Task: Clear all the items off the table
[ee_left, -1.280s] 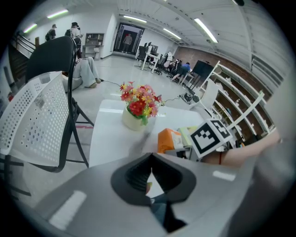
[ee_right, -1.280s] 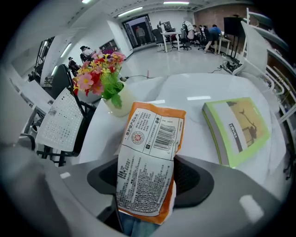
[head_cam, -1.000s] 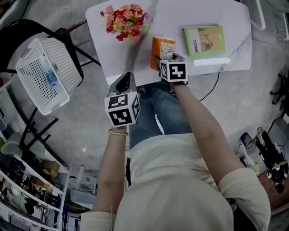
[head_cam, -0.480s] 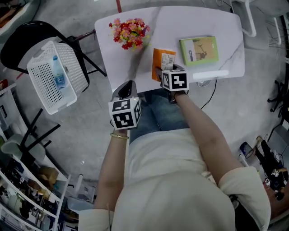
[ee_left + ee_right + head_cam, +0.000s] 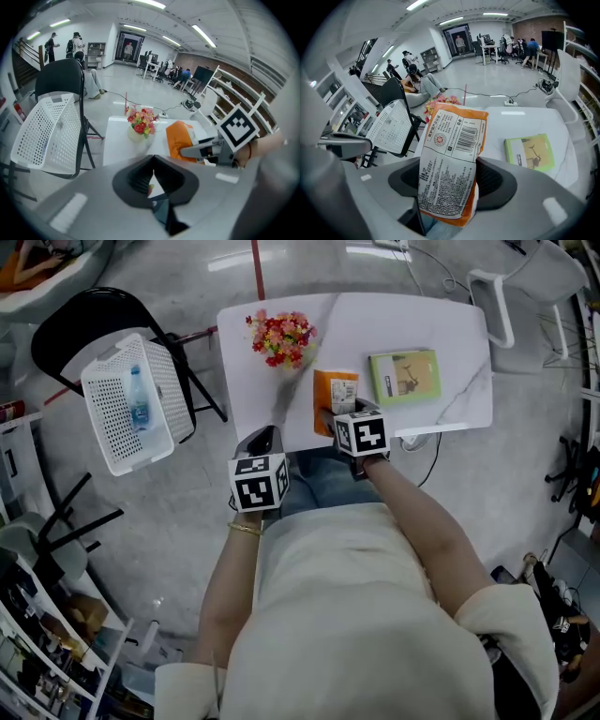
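My right gripper (image 5: 336, 414) is shut on an orange snack packet (image 5: 336, 388), held near the front edge of the white table (image 5: 422, 324). In the right gripper view the packet (image 5: 451, 159) stands upright between the jaws, printed white label towards the camera. A green book (image 5: 404, 378) lies on the table to the right, a vase of red and yellow flowers (image 5: 281, 337) to the left. My left gripper (image 5: 261, 440) is shut with nothing in it, off the table's front left corner. From the left gripper view (image 5: 152, 180) the packet (image 5: 180, 140) shows at the right.
A white perforated basket (image 5: 112, 427) sits on a black chair (image 5: 70, 320) left of the table, with a water bottle (image 5: 139, 401) inside. A cable (image 5: 439, 442) runs on the floor right of the table. Shelving lines the lower left. People stand far off.
Both grippers have risen, the right one carrying the orange packet up. The head view now takes in the whole table and the chair.
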Action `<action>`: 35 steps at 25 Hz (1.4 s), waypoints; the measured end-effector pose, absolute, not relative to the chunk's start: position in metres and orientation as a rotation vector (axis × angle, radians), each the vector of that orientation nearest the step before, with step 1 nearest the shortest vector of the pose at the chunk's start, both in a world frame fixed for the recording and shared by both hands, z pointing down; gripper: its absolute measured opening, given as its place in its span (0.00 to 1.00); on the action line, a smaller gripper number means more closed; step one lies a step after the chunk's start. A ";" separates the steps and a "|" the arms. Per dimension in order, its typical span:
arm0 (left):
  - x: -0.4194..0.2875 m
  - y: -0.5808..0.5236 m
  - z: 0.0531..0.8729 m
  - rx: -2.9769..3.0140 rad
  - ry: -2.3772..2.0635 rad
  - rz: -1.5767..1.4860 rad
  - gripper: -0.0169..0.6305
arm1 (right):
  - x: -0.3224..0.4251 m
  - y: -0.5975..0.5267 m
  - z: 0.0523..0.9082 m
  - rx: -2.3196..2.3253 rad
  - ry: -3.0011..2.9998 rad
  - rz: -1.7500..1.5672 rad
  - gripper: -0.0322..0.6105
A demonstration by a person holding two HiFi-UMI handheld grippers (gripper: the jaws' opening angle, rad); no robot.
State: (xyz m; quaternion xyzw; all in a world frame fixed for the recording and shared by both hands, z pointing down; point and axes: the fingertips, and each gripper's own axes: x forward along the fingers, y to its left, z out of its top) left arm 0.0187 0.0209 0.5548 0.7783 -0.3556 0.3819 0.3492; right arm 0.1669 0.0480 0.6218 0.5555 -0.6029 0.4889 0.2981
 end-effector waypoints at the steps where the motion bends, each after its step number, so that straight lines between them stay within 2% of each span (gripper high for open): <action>1: 0.018 0.020 0.551 2.015 -0.925 0.978 0.04 | 0.166 0.047 0.617 1.475 -1.610 1.292 0.53; 19: -0.008 -0.009 0.497 2.016 -1.108 0.866 0.04 | 0.141 0.011 0.533 1.335 -1.869 1.094 0.53; 35: -0.021 -0.022 0.478 1.966 -1.282 0.792 0.04 | 0.129 -0.016 0.508 1.229 -2.009 1.045 0.53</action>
